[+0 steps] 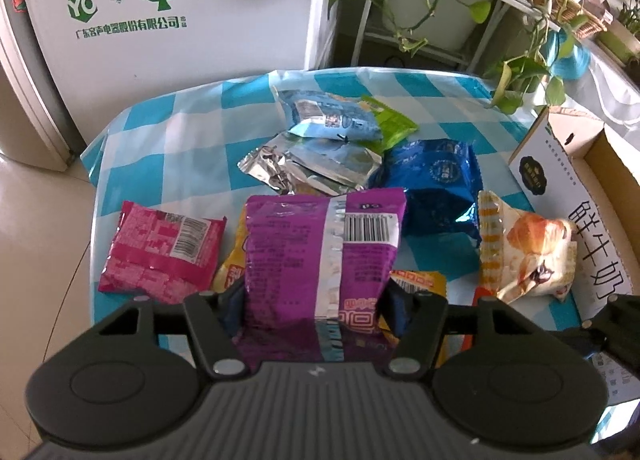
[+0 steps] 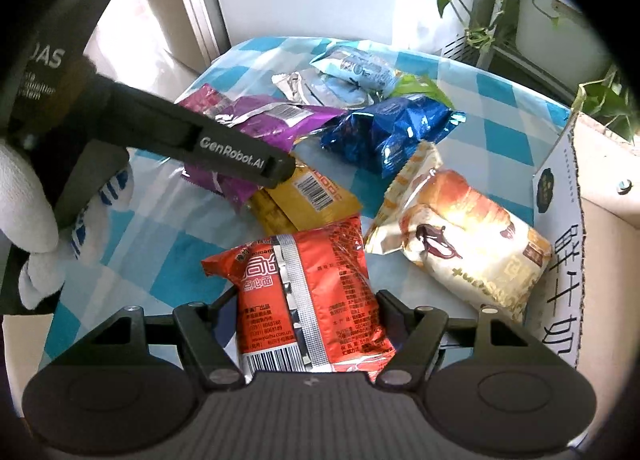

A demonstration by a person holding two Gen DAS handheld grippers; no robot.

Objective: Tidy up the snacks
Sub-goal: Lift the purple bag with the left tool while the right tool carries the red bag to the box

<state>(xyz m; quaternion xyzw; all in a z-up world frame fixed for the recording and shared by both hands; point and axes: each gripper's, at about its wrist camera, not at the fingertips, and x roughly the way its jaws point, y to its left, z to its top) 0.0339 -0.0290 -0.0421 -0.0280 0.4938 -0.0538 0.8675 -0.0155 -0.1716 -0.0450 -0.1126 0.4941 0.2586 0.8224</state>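
Two packets pinched: purple packet (image 1: 320, 260) in left tool (image 1: 316, 300), red packet (image 2: 308, 300) in right tool (image 2: 308, 320).

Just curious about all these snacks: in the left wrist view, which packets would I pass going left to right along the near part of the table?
Pink packet → purple packet held between the jaws → croissant packet → cardboard box.

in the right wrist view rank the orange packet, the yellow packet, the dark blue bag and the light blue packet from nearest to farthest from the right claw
1. Orange packet: between the right claw's fingers.
2. Yellow packet: just beyond it.
3. Dark blue bag: mid-table, slightly right.
4. Light blue packet: at the far edge.
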